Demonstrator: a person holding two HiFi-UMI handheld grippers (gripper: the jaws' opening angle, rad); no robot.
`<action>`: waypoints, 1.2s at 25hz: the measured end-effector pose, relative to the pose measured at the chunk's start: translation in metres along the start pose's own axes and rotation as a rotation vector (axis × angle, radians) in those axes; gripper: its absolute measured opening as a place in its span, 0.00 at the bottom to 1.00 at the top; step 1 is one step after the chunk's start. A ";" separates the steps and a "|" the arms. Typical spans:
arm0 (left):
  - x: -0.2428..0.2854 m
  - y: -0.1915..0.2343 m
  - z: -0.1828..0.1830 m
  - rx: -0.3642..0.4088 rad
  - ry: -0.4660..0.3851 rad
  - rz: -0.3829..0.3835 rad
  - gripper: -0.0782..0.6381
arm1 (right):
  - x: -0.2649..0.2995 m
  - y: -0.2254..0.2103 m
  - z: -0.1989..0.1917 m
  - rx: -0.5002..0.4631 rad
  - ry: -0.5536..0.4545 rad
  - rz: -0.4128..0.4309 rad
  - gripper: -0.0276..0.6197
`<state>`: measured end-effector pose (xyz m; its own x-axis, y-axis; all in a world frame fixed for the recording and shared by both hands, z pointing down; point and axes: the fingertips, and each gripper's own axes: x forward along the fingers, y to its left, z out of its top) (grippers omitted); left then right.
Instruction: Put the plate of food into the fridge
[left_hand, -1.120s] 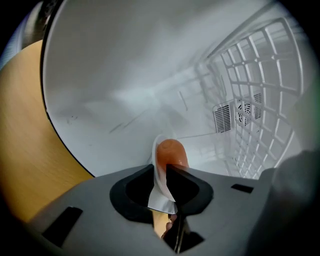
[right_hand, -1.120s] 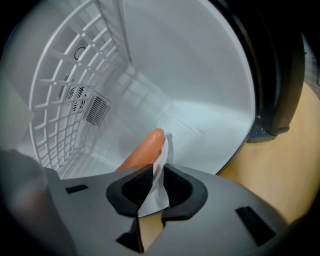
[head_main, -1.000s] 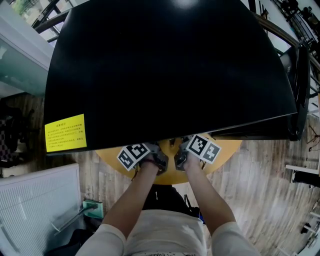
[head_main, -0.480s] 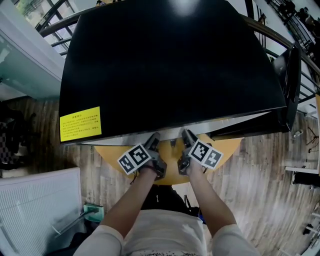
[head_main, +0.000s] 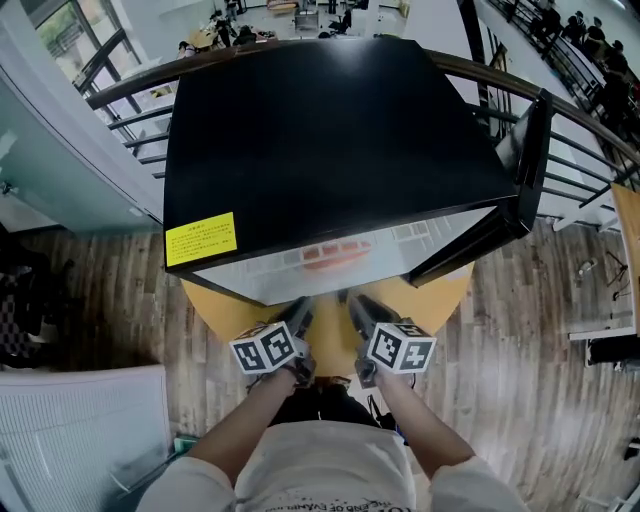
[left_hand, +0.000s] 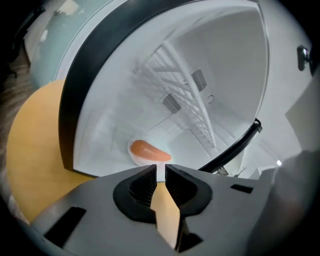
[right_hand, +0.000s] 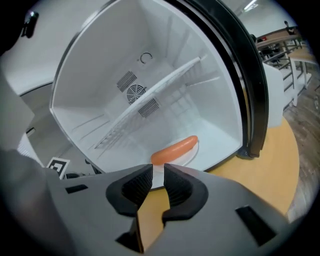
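Fridge (head_main: 330, 140): small black box w/ smooth glossy top, standing on round table (head_main: 445, 290) w/ matte yellow-tan surface. Door (head_main: 527, 165) was swung open toward 3 o'clock in head view. Rectangular yellow sticker (head_main: 201, 238) sat on the top's front corner at approx 9 o'clock. Inside was smooth white plastic w/ ribbed side walls; thin white wire shelf (right_hand: 150, 100) crossed the middle, and slotted vents plus a round fan grille (right_hand: 135, 92) sat on the back wall.

Plate (right_hand: 190, 155), round, white and shallow, lay on the fridge's bottom, under the wire shelf and near the front lip. Sausage (right_hand: 175, 149), smooth, orange-pink, long w/ rounded ends, lay across the plate. In head view the sausage showed only as a pale orange smear at 12 o'clock from both grippers.

Left gripper (left_hand: 160, 170) and right gripper (right_hand: 158, 170) were held side by side just outside the fridge opening, over the table's near edge, both pointing toward 12 o'clock at the plate. Neither touched the plate or the fridge. Each had grey matte body w/ black ribbed fingers (left_hand: 140, 187); on both, the fingers were drawn nearly together w/ only a thin slit between, nothing in it, just table colour showing through. Marker cubes sat on top near the person's hands; both forearms were extended forward, bare, roughly parallel.

Floor (head_main: 90, 290) around the table was grey-brown wood plank. Curved dark metal railing (head_main: 120, 85) ran behind the fridge from 10 to 2 o'clock.
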<state>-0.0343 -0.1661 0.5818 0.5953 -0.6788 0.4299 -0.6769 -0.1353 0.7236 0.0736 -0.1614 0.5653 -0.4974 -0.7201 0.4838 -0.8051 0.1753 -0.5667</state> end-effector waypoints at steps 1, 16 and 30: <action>-0.008 -0.008 0.001 0.060 0.000 -0.011 0.20 | -0.007 0.007 -0.004 -0.032 -0.005 0.001 0.17; -0.104 -0.067 -0.034 0.508 0.092 -0.049 0.14 | -0.090 0.065 -0.030 -0.187 -0.055 -0.009 0.08; -0.107 -0.073 -0.043 0.533 0.101 -0.044 0.14 | -0.090 0.074 -0.051 -0.173 -0.031 -0.005 0.08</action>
<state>-0.0300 -0.0530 0.5066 0.6490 -0.5948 0.4743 -0.7604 -0.5270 0.3794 0.0427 -0.0498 0.5137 -0.4855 -0.7412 0.4636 -0.8522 0.2830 -0.4400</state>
